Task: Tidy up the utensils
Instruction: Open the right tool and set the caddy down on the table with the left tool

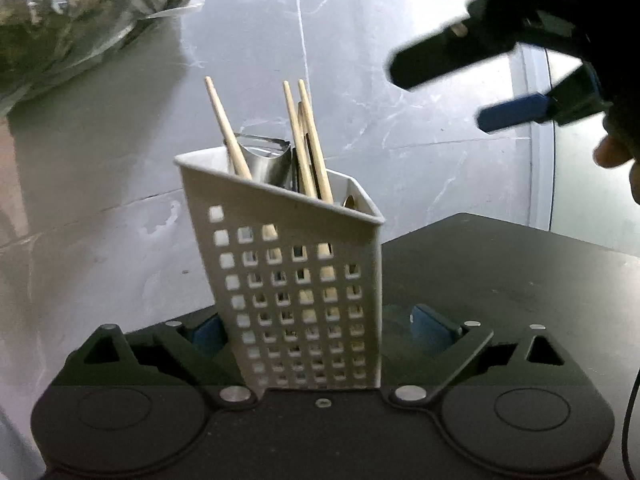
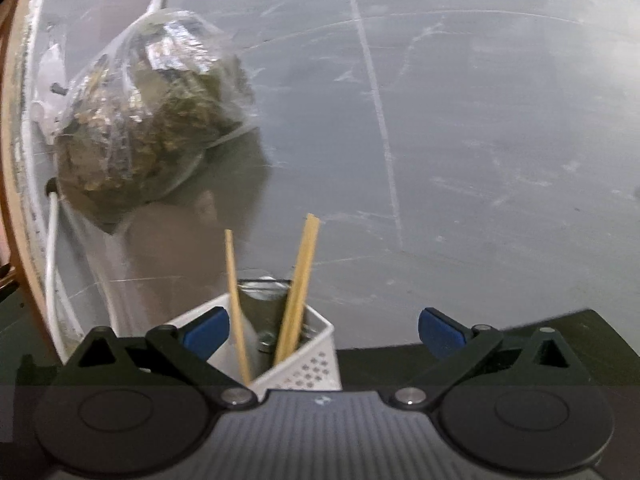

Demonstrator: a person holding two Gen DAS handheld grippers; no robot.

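No text, label, brand, number or sign can be read in either view. The white holder (image 1: 296, 280) is marked only by a grid of square holes, and no print can be made out on the clear bag (image 2: 152, 120).

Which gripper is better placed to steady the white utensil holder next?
Left: the white utensil holder already stands between the open left gripper. The right gripper is open higher up, off to the side.
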